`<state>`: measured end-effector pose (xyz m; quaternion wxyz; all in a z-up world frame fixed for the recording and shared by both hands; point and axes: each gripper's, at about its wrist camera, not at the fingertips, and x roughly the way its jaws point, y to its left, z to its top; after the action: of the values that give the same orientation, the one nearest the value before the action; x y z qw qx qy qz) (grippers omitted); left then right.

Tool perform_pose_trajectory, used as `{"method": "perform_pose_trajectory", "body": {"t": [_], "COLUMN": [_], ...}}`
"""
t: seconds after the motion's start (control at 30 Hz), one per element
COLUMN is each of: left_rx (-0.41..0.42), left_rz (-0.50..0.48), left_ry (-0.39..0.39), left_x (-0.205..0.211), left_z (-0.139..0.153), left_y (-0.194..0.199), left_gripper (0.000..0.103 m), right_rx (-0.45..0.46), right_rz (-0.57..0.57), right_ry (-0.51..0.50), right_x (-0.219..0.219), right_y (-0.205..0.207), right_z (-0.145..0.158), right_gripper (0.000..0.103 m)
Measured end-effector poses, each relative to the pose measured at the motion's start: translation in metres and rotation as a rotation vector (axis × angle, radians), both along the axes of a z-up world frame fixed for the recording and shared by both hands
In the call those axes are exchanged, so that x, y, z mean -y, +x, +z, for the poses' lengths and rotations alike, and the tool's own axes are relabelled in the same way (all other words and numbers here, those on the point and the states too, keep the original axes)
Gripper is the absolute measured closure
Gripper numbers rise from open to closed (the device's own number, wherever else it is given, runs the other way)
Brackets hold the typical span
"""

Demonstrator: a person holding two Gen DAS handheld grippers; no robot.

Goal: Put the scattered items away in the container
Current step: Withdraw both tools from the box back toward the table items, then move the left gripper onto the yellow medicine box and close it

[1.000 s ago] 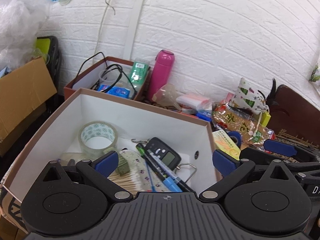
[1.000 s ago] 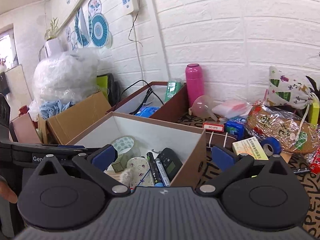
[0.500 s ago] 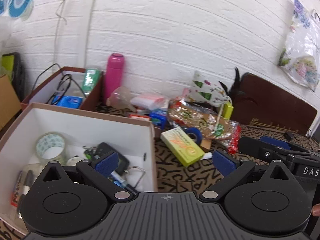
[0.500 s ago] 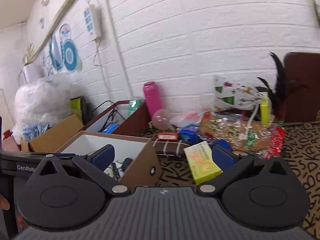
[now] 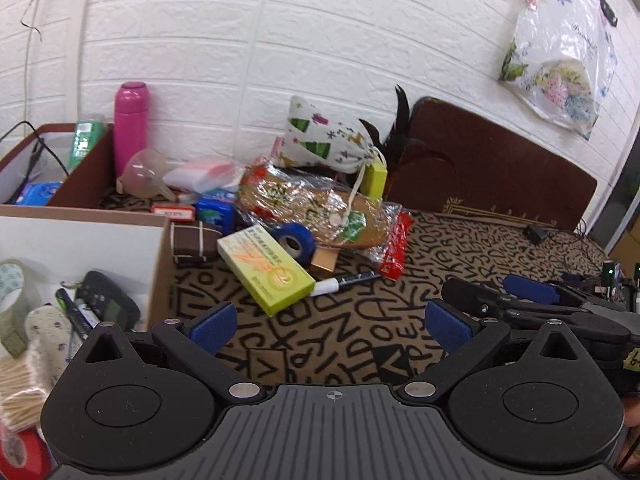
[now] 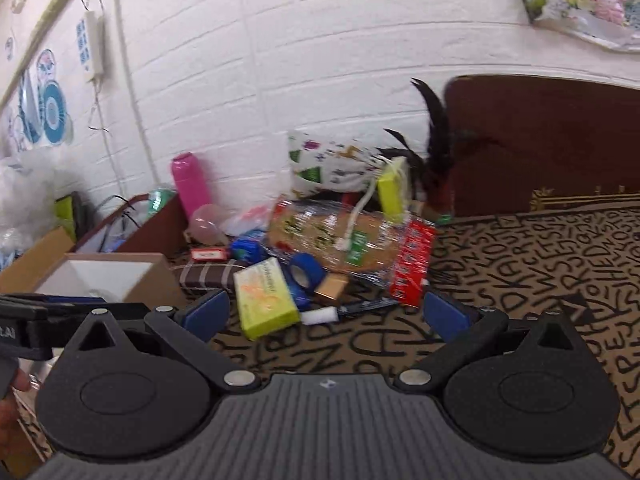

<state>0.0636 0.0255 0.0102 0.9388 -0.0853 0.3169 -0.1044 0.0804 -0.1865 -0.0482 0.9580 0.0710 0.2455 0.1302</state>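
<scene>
- Both tongs are released, jaws spread wide, nothing held: left tongs (image 5: 327,326), right tongs (image 6: 326,314).
- The yellow-green box (image 6: 265,298) lies on the cloth just ahead of the right tongs, slightly left of centre; it sits ahead of the left tongs too.
- Its long axis runs away from the tongs, angled left.
- The container (image 5: 80,240) stands left of both tongs; the right looks nearer the box.
- A marker (image 6: 344,312) lies crosswise beside it.

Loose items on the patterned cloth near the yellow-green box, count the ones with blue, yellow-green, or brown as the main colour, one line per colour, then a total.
Blue: 2, tape roll and small blue packet
Yellow-green: 2, flat carton and small upright box
Brown: 2, striped pouch and small cardboard box
Total: 6
</scene>
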Motion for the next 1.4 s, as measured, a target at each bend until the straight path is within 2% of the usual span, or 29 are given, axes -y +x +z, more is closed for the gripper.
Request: {"method": "perform_pose_trajectory", "body": {"t": [0.27, 0.6, 0.93, 1.23, 1.4], "left_rx": [-0.065, -0.084, -0.126, -0.134, -0.149], "left_rz": [0.022, 0.093, 0.178, 0.224, 0.243], "left_ry": [0.014, -0.008, -0.015, -0.037, -0.060], "left_x": [0.025, 0.023, 0.014, 0.004, -0.004], "left_z": [-0.030, -0.050, -0.076, -0.091, -0.099], "left_y": [0.026, 0.060, 0.089, 0.114, 0.129], "left_gripper": [0.000, 0.000, 0.000, 0.001, 0.003], "right_rx": [-0.074, -0.121, -0.160, -0.154, -0.129], "right_rz": [-0.011, 0.029, 0.120, 0.242, 0.319], "right_ry": [-0.014, -0.018, -0.051, -0.095, -0.115], "right_x": [0.022, 0.021, -0.003, -0.034, -0.053], "right_y": [0.017, 0.047, 0.080, 0.103, 0.115], "right_z": [-0.029, -0.054, -0.079, -0.092, -0.095], "right_gripper": [0.000, 0.000, 0.000, 0.000, 0.005]}}
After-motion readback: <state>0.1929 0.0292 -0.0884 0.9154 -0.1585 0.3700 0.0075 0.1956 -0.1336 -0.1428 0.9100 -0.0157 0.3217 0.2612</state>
